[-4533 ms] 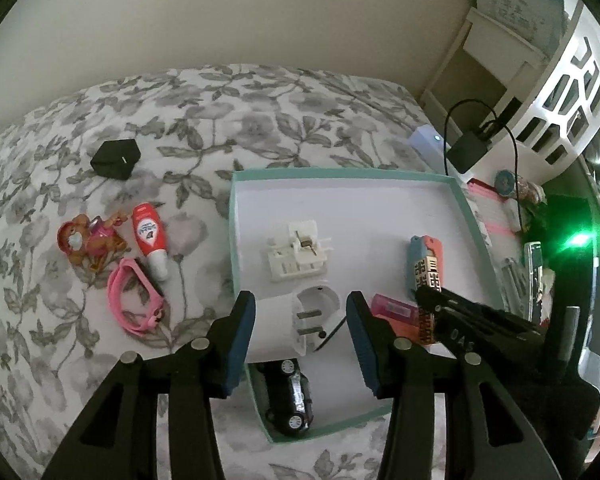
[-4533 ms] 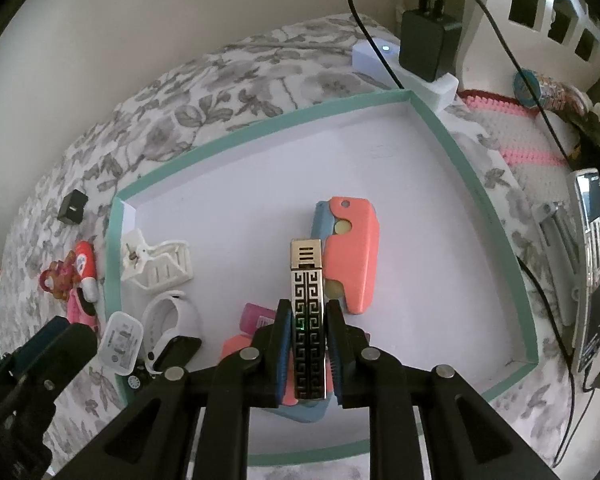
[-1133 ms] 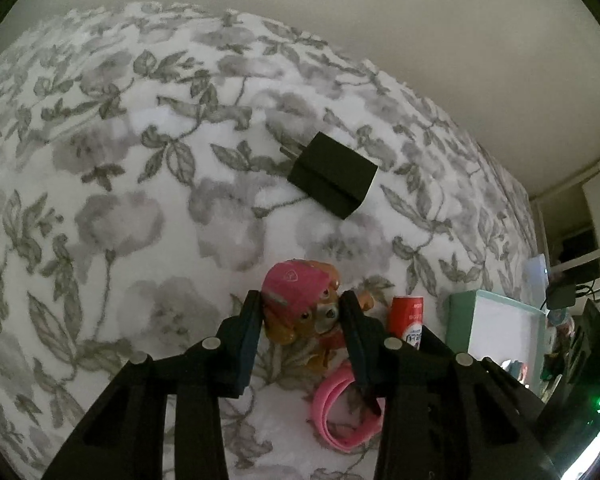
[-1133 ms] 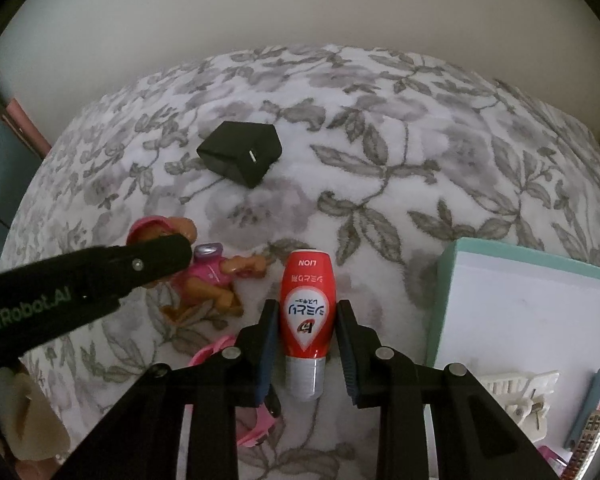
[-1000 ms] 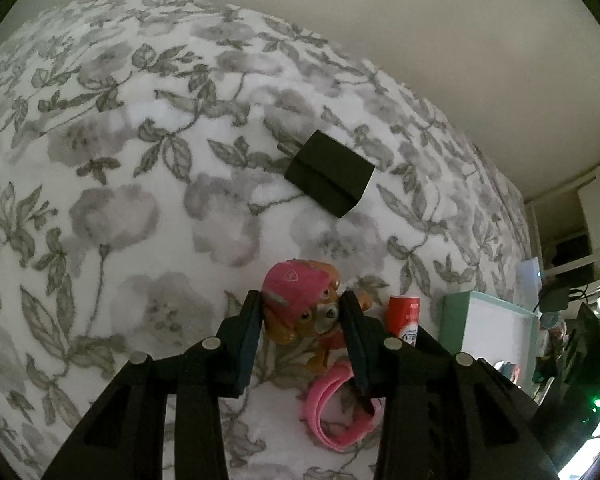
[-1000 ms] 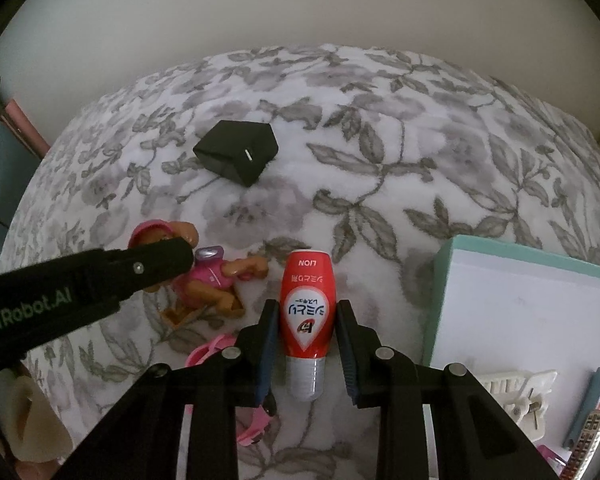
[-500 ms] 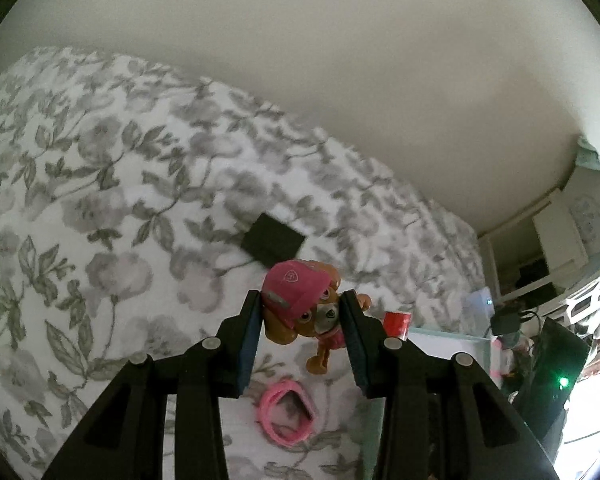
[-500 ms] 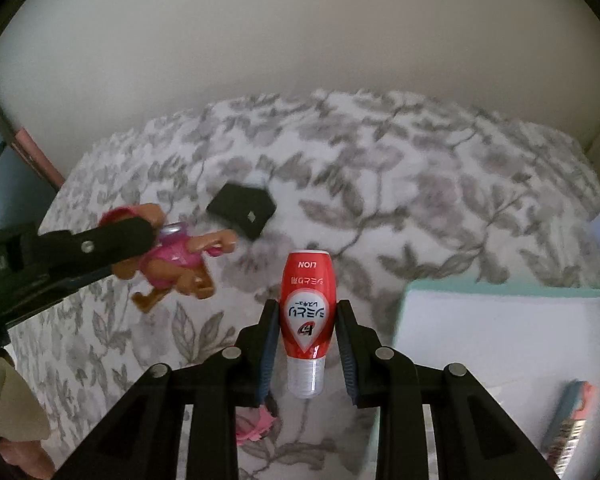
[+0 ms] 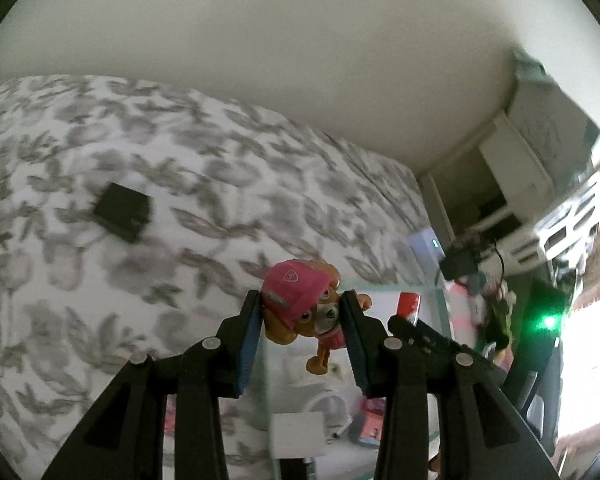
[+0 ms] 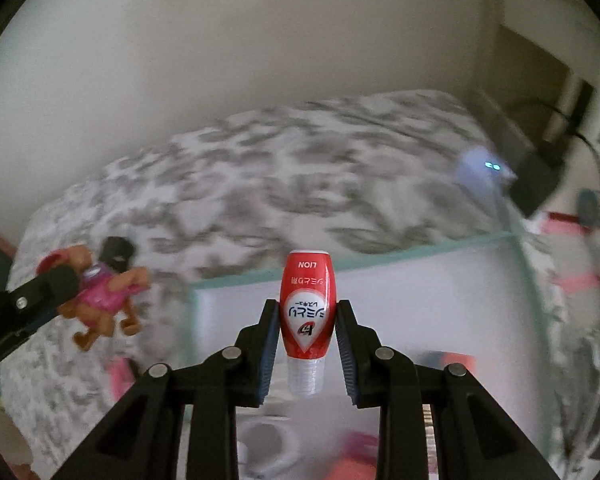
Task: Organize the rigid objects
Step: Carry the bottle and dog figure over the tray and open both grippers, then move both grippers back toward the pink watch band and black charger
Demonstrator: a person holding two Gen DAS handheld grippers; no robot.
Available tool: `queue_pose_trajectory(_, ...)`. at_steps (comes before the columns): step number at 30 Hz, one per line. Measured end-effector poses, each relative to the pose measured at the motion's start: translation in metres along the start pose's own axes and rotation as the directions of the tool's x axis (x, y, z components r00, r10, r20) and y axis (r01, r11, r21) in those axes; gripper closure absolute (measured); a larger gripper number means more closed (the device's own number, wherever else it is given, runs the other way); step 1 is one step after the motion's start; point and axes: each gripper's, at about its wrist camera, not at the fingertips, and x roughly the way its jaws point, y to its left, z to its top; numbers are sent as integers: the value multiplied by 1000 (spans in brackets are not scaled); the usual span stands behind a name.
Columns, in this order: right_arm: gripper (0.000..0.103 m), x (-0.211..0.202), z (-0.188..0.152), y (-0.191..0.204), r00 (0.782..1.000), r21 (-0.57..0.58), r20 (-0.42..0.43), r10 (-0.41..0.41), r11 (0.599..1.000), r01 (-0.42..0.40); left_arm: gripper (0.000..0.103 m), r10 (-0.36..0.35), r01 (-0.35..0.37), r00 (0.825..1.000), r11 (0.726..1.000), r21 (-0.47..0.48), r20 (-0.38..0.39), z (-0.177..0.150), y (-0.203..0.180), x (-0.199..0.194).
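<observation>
Left wrist view shows your left gripper [image 9: 302,312] clamped on the toy dog figure [image 9: 305,312] by its pink-capped head, lifted off the floral bedspread [image 9: 100,300] above the near left corner of the teal-rimmed tray [image 10: 440,242]. Your right gripper [image 10: 307,330] has its jaws closed narrowly on the red bottle [image 10: 308,304] (cap end toward the camera), held over the tray's left part. A black charger block [image 9: 122,210] lies on the bedspread, well apart from the tray.
</observation>
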Motion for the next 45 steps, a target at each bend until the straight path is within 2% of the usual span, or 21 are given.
queue_pose_trajectory(8, 73, 5, -2, -60, 997, 122, -35, -70, 990, 74, 62, 12, -3, 997, 992, 129, -70, -21, -49, 39)
queue_pose_trajectory(16, 73, 15, -7, -69, 993, 131, -72, -89, 987, 97, 62, 47, -20, 988, 984, 179, -148, -39, -63, 70)
queue_pose_trajectory(22, 72, 20, -9, -70, 990, 138, -103, -96, 984, 110, 61, 54, -26, 987, 982, 186, -148, -38, -64, 69)
queue_pose_trajectory(24, 71, 18, -8, -70, 991, 143, -96, -94, 984, 107, 57, 60, -33, 988, 982, 185, -142, -35, -64, 64)
queue_pose_trajectory(32, 70, 0, 2, -59, 993, 127, -56, -100, 986, 107, 54, 101, -88, 993, 979, 185, -64, -18, -58, 34)
queue_pose_trajectory(34, 70, -7, 5, -53, 995, 116, -36, -93, 989, 96, 49, 128, -120, 991, 977, 178, -38, -12, -51, 24)
queue_pose_trajectory(35, 70, -8, 6, -49, 996, 110, -29, -89, 990, 92, 42, 140, -133, 990, 976, 174, -29, -10, -47, 21)
queue_pose_trajectory(36, 67, -10, 7, -44, 996, 100, -22, -84, 991, 86, 40, 157, -152, 987, 974, 168, -17, -8, -42, 18)
queue_pose_trajectory(39, 43, -7, 6, -28, 997, 71, -23, -72, 995, 73, 38, 237, -233, 972, 960, 156, -2, -4, -25, 12)
queue_pose_trajectory(40, 42, -4, 4, -22, 997, 56, -29, -69, 996, 71, 35, 271, -268, 963, 952, 152, -3, -4, -18, 11)
queue_pose_trajectory(42, 40, 2, 1, -11, 997, 31, -46, -68, 997, 70, 19, 340, -336, 941, 934, 119, -7, -3, 4, 9)
queue_pose_trajectory(45, 27, 7, -4, 6, 997, 2, -52, -53, 999, 53, 19, 396, -394, 918, 917, 58, -33, -4, 36, 5)
